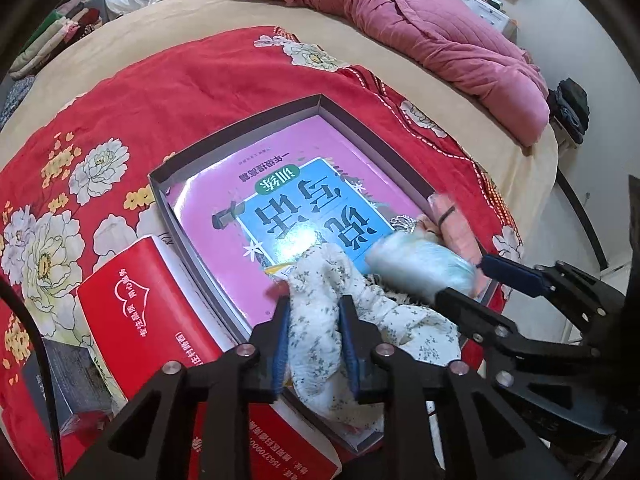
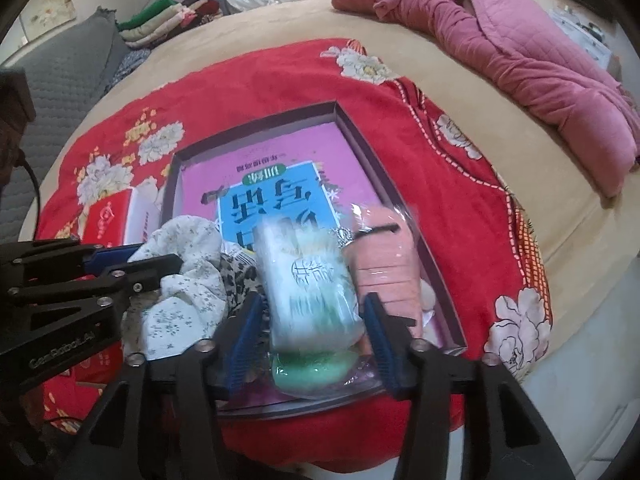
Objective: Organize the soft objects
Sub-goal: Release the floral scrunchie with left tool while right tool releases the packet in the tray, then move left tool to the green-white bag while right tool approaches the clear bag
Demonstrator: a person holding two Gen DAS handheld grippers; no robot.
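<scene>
A shallow grey box (image 1: 240, 128) lies on the red flowered bedspread (image 1: 180, 92) with a pink and blue book (image 1: 280, 184) flat inside it. At its near end lies a white floral cloth (image 1: 320, 292). My left gripper (image 1: 316, 340) straddles a fold of it, and both pads touch the fabric. Right of it, a pale blue-green plastic-wrapped packet (image 2: 308, 280) sits blurred between the fingers of my right gripper (image 2: 312, 340). Those jaws stand wider than the packet, with a gap at each pad. A peach wrapped pack (image 2: 384, 264) lies against the box's right wall.
A red book (image 1: 160, 312) and a dark box (image 1: 72, 372) lie left of the grey box. A black-patterned cloth (image 2: 236, 276) shows between the two soft items. A pink quilt (image 2: 520, 60) is heaped at the far right of the bed, and folded clothes (image 2: 160, 20) are stacked far left.
</scene>
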